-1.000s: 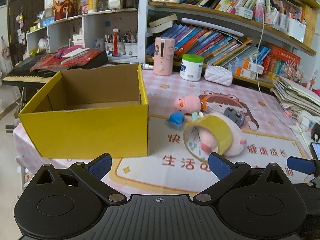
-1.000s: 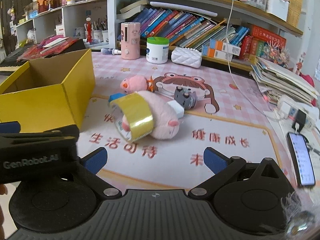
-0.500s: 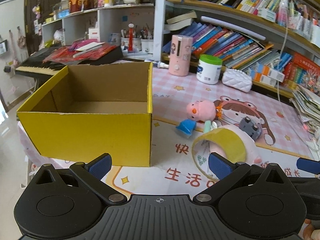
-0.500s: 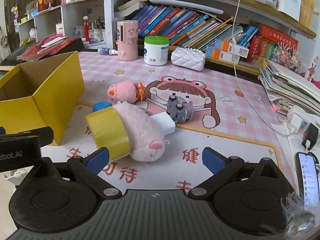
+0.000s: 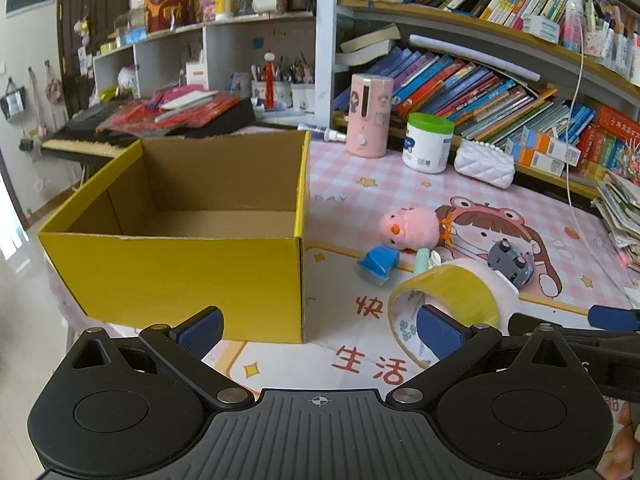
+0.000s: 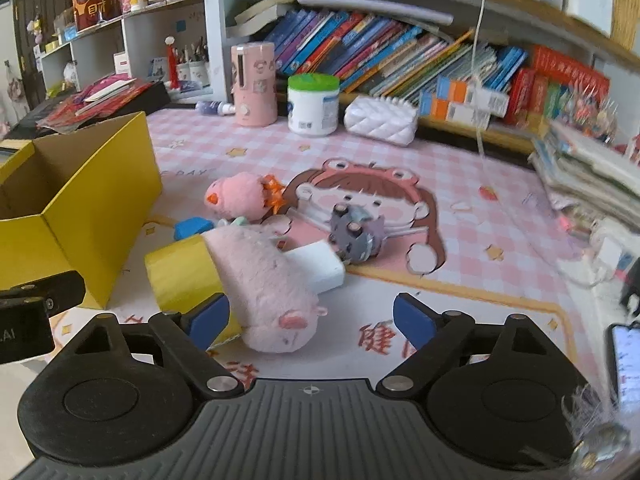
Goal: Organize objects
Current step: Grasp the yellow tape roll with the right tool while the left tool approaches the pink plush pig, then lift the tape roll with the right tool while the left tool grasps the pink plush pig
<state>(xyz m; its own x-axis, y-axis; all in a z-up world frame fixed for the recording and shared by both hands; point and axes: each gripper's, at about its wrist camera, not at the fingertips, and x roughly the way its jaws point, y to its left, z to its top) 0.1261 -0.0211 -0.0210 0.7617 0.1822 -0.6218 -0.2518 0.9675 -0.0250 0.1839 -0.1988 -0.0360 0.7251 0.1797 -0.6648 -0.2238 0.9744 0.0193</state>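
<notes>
An open, empty yellow cardboard box (image 5: 192,276) (image 6: 92,216) stands on the left of the pink table mat. Right of it lie a yellow tape roll (image 5: 452,300) (image 6: 180,276), a big pink plush (image 6: 264,284) leaning in it, a small pink plush (image 5: 408,226) (image 6: 236,200), a blue piece (image 5: 378,262) (image 6: 192,229), a grey round toy (image 5: 512,264) (image 6: 356,236) and a white block (image 6: 316,266). My left gripper (image 5: 318,328) is open in front of the box. My right gripper (image 6: 312,318) is open just before the big plush.
A pink cylinder (image 5: 370,114), a white jar with green lid (image 5: 428,142) and a white quilted pouch (image 5: 486,162) stand at the back by the bookshelves. Stacked papers (image 6: 592,184) and a phone (image 6: 626,360) lie at the right. A keyboard (image 5: 100,136) is behind the box.
Both grippers have moved forward toward the table. The right one has closed in on the big plush and tape roll; the left one faces the box more squarely.
</notes>
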